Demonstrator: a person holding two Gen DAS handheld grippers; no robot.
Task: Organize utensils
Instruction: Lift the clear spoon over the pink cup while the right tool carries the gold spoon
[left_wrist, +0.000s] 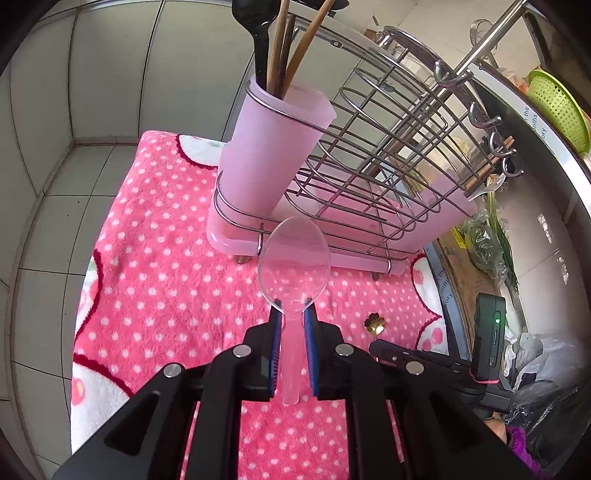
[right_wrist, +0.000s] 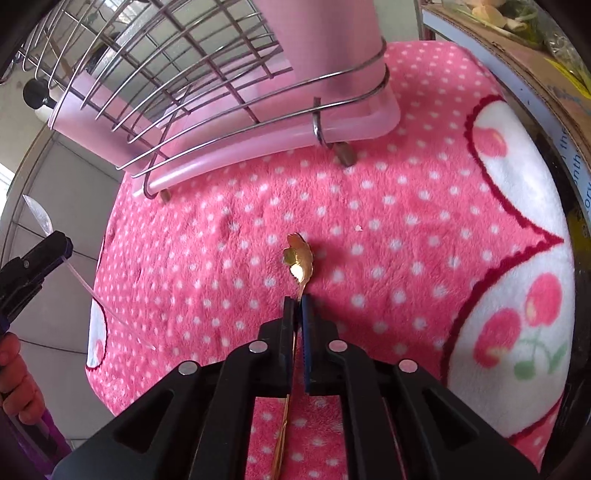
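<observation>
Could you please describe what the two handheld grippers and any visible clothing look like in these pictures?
Both the left gripper and the right gripper are matte black, angular frames with round silver bolt heads. Each has two slim black fingers lined with blue ribbed pads. In the left wrist view, a black box with a green light sits on the right gripper. A purple sleeve shows.

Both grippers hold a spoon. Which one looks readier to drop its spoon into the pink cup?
Probably the left gripper: its clear spoon is raised just before the pink cup. The right gripper holds its gold spoon low over the towel.
</observation>
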